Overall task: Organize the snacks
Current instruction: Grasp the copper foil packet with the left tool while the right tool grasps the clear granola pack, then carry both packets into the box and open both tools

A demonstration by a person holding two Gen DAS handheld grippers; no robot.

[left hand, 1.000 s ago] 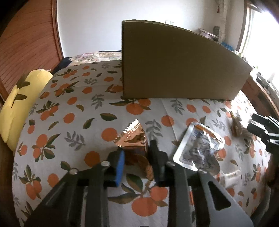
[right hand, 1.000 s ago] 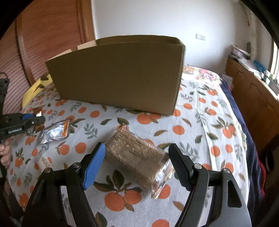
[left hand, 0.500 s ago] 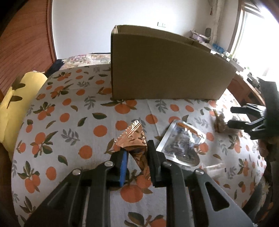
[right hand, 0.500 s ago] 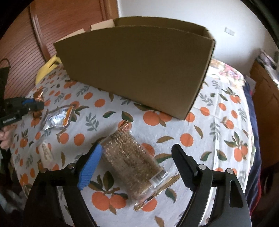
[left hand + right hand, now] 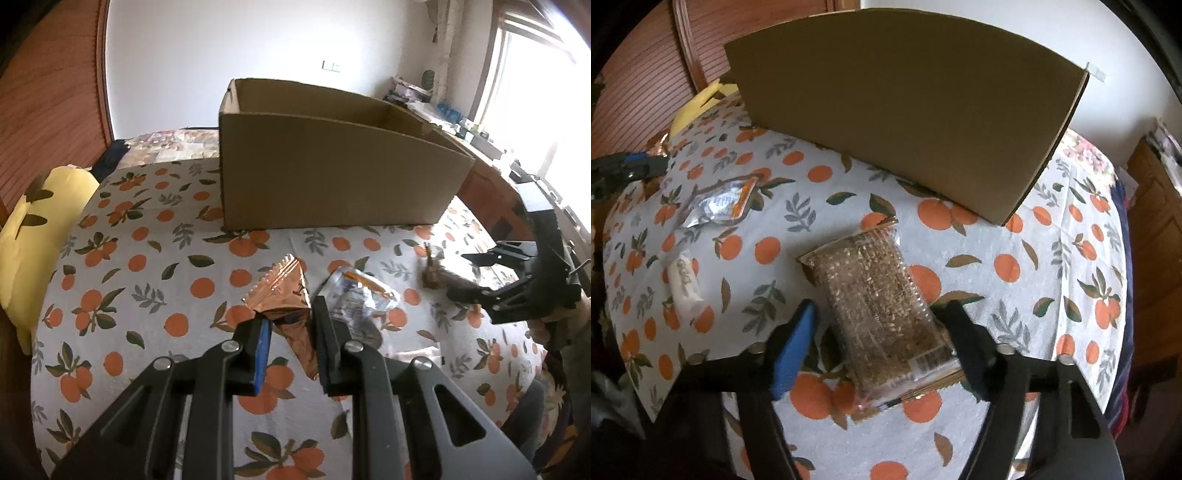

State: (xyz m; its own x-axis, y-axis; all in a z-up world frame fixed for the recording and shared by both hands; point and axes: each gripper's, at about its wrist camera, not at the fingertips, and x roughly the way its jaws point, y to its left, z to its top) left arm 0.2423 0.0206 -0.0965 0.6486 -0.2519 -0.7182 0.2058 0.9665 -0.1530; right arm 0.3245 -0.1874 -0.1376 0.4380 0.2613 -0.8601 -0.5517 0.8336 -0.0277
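Snacks lay scattered over a table (image 5: 1052,258) spread with an orange-and-leaf printed cloth, in front of a big open cardboard box (image 5: 332,177) that stood toward the back. The left gripper (image 5: 291,332) had its fingers clamped on a copper foil packet (image 5: 284,295), gripping it near its lower part so that the crimped top edge pointed up and away toward the box; whether the packet was off the cloth or brushing it, I could not tell. Just beside it, to the right, lay a silver pouch (image 5: 360,299) with an orange strip along one edge, flat on the table. The right gripper (image 5: 875,332) was lowered over a clear pack of sesame-coloured bars (image 5: 875,295), its fingers spread apart on either side of the pack, the blue pad (image 5: 794,343) on the left of it and the black one on the right, neither of them pressing against the wrapper as far as I could see. That pack lay flat, its length running toward the box, its barcode end nearest the gripper. A small white wrapped piece (image 5: 685,284) rested on the cloth well to the left of it. A yellow cushion (image 5: 33,236) sat off the far left edge of the table.
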